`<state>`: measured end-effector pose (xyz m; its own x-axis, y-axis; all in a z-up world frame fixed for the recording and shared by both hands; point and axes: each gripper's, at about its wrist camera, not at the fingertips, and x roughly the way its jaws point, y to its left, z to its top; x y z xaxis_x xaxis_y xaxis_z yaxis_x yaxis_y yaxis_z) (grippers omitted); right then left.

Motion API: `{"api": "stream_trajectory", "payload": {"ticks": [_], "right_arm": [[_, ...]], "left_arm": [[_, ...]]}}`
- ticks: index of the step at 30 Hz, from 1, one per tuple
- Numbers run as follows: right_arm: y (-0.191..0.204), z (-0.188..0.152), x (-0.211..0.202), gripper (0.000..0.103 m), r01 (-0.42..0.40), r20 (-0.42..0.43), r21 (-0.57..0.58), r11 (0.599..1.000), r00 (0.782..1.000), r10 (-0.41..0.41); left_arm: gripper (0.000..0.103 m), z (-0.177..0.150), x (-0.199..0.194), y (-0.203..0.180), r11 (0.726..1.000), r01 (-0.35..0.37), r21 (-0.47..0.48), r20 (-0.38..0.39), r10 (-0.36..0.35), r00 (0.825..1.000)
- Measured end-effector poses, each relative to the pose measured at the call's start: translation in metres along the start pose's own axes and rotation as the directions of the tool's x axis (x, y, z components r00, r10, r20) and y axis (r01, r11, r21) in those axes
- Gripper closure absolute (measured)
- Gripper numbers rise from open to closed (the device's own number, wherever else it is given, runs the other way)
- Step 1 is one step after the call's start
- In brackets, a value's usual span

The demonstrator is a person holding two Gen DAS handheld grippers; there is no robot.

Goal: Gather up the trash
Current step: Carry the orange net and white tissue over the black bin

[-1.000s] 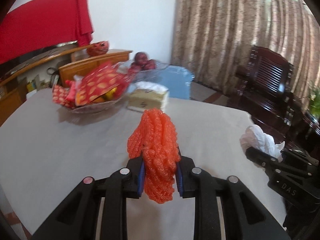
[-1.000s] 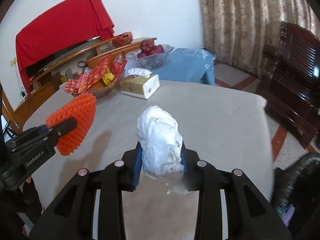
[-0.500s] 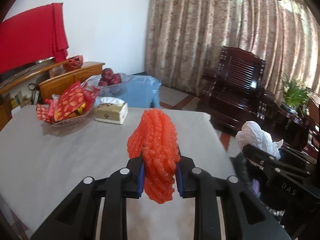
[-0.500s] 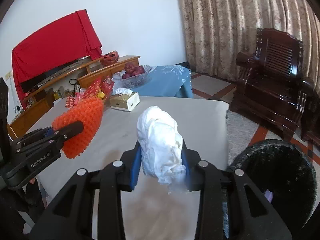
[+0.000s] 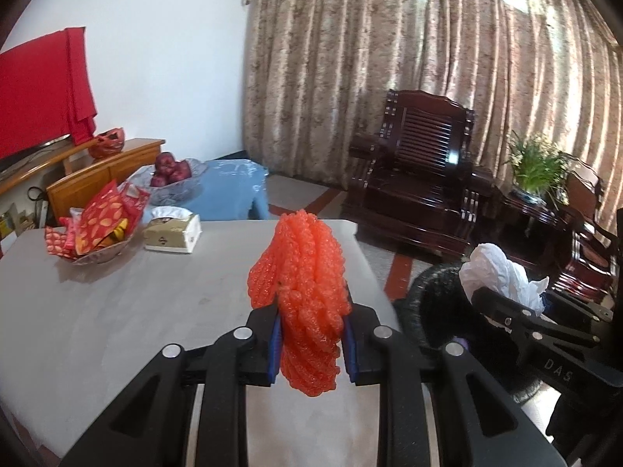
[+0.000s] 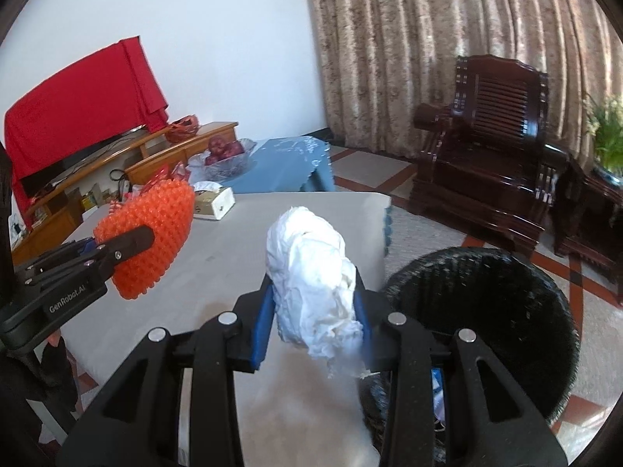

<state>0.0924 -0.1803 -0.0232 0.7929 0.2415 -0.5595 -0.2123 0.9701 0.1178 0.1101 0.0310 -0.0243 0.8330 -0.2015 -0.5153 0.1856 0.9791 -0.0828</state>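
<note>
Black bin (image 6: pixel 506 311) floor hidden behind tissue (image 6: pixel 311 276).

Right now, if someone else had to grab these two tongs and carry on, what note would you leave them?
Left tongs: shut on the orange foam net, held above the table.
Right tongs: shut on the crumpled white tissue, near the table's edge, beside the black bin.
Done: both pieces are picked up.
Left: neither is in the bin yet. Probably move each over the bin's opening and let go, tissue first since it is closer.
The tissue box and snack bowl sit at the table's far end.
</note>
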Motion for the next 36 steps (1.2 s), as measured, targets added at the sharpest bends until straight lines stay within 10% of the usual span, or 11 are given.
{"api": "stream_trajectory", "payload": {"ticks": [36], "right_arm": [[-0.177,-0.054,-0.032,0.068,0.331,-0.03,0.146,0.932,0.944,-0.33]], "left_arm": [[0.078,-0.012,0.117,-0.189,0.92,0.355,0.166,-0.119,-0.339,0.933]]}}
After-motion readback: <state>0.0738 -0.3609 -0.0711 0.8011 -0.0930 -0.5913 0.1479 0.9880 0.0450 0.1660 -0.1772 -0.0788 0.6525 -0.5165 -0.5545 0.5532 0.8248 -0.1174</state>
